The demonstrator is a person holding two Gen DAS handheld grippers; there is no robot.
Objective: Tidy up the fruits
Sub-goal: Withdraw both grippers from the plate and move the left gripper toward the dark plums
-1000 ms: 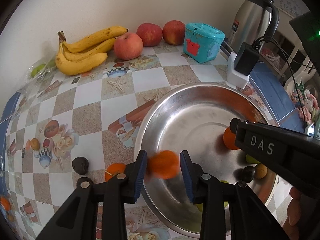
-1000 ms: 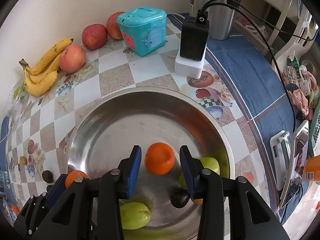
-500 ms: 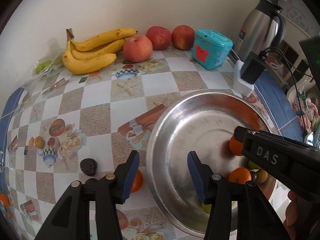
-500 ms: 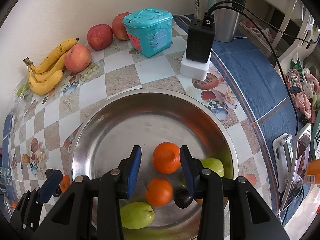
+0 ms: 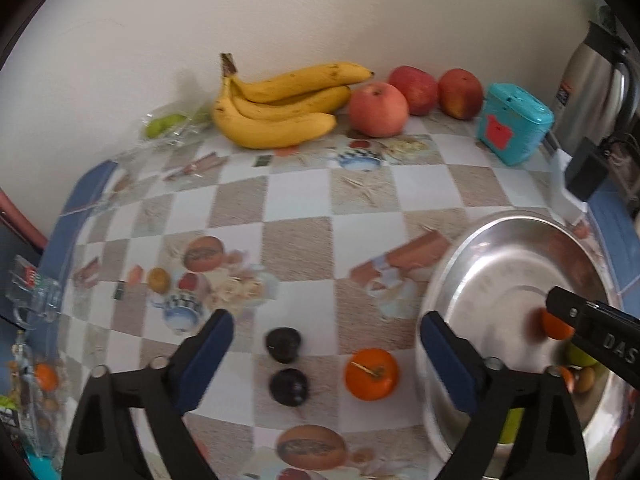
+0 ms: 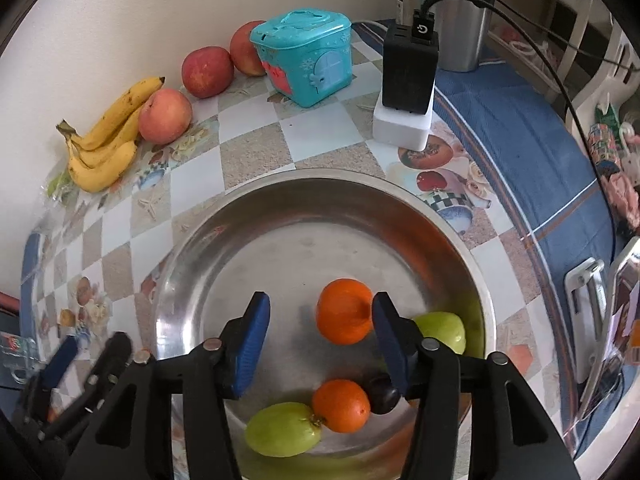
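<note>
Steel bowl [image 6: 192, 248] under the right tongs [image 6: 320, 332], checked table under the left tongs [image 5: 326, 354].

Both pairs are opening and grip nothing. Between the left pair's wide jaws lie two dark plums [image 5: 289, 386] and an orange [image 5: 371, 374]; bananas [image 5: 276, 114] and apples [image 5: 378, 109] sit far beyond. Below the right pair lie an orange [image 6: 341, 405], a green fruit [image 6: 282, 429] and a plum [image 6: 383, 395]; another orange [image 6: 343, 310] sits just inside its right jaw.
</note>
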